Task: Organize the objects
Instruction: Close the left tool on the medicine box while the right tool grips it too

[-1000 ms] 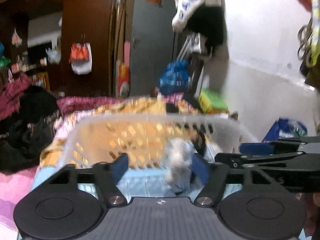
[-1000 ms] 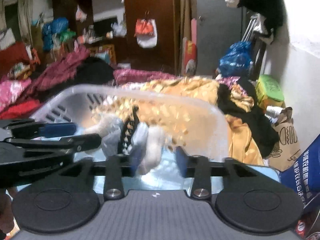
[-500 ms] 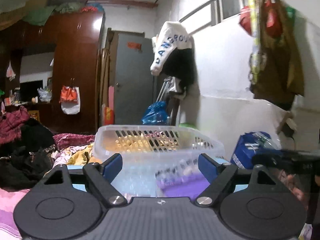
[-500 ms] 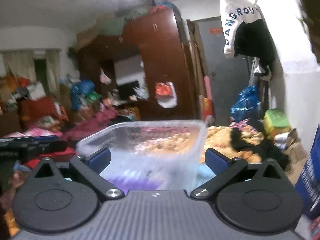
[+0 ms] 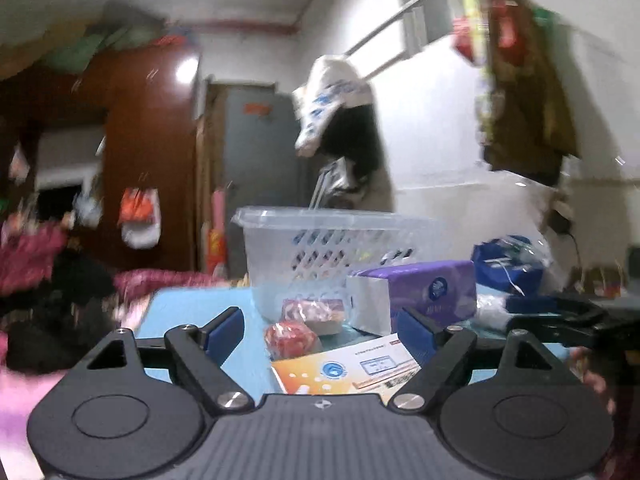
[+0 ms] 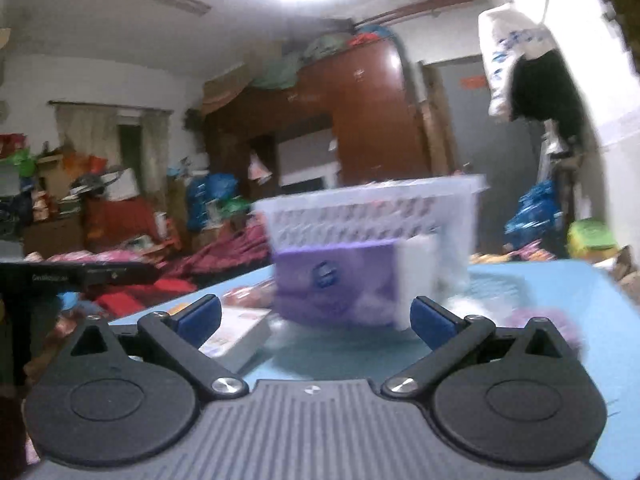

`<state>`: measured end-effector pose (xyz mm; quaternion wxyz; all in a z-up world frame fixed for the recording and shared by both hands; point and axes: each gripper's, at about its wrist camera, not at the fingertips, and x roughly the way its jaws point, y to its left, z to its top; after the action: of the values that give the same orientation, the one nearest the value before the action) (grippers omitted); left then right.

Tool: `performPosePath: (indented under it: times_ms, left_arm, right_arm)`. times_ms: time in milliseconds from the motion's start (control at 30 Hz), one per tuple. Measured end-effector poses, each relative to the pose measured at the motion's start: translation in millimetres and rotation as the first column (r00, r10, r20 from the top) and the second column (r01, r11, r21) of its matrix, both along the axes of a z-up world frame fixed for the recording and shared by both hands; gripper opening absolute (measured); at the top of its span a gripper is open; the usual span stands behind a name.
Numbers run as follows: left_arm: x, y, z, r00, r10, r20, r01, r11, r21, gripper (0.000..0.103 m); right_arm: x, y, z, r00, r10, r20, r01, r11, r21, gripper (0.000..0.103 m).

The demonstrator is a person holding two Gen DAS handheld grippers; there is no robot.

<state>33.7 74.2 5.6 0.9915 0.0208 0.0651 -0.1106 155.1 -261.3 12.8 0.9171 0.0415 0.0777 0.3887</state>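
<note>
Purple and white, the cardboard tissue box (image 6: pixel 348 284) lies straight ahead of the right gripper (image 6: pixel 316 316), long side across. Its fingers just opened wide, nothing between them. The left gripper (image 5: pixel 322 330), also open and empty, sits farther off.

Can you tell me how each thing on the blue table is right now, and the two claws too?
Left claw: open, nothing between its fingers.
Right claw: open wide, empty.
Basket: upright on the table.
Purple box: lying flat in front of the basket.
Red packet: lying on the table.
Orange booklet: lying flat.
</note>
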Motion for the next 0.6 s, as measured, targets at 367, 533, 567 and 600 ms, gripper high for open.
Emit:
performPosePath:
  times_ms: [367,533,567,600]
  left_arm:
    - [-9.3,16.6,-33.5,0.989,-0.142,-0.026,0.143,0.989,0.035,0.086]
    - [-6.6,30.5,-40.0,0.983,-0.182,-0.033,0.181,0.983,-0.030,0.086]
    - [-6.9,32.8,-41.2,0.982,-0.187,-0.033,0.185,0.982,-0.037,0.086]
    - [-6.9,33.6,-42.0,0.981,-0.191,-0.033,0.190,0.981,-0.037,0.086]
  right_arm:
    - [-2.5,43.1,-10.9,0.995,0.098,0.028,-0.093,0.988,-0.120,0.103]
    - [-1.9,40.7,-10.0,0.988,0.152,0.002,-0.151,0.984,-0.099,0.096]
    - [-1.9,41.0,-11.2,0.988,0.154,0.002,-0.153,0.983,-0.101,0.095]
    - [-2.4,41.9,-12.2,0.987,0.158,0.003,-0.157,0.982,-0.105,0.093]
